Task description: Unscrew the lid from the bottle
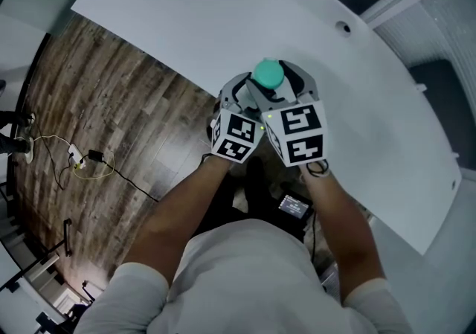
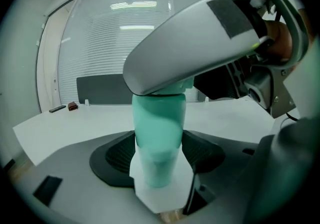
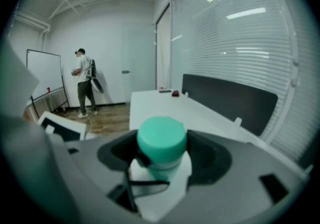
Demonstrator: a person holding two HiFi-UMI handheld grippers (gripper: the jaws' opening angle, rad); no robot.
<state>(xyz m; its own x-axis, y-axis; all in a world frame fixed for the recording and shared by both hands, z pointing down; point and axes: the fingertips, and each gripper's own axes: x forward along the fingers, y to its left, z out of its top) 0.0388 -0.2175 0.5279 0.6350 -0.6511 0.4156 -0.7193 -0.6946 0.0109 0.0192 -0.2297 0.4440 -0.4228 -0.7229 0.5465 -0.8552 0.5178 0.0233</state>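
Note:
A teal bottle (image 2: 159, 133) stands upright over the white table (image 1: 186, 20), close to its near edge. My left gripper (image 2: 159, 157) is shut on the bottle's body, with a dark pad on each side of it. The teal lid (image 3: 161, 139) sits on top of the bottle, and my right gripper (image 3: 162, 152) is shut on the lid from above. In the head view the lid (image 1: 268, 74) shows between the left gripper (image 1: 249, 93) and the right gripper (image 1: 288, 88), which are pressed close together. The right gripper's grey body (image 2: 200, 43) crosses over the bottle's top in the left gripper view.
Wood floor (image 1: 97, 124) lies left of the table, with cables and a plug strip (image 1: 78, 158) on it. A small red thing (image 2: 73, 106) and a dark bar lie at the table's far end. A person (image 3: 85, 83) stands by a whiteboard (image 3: 44, 76). Blinds cover the window.

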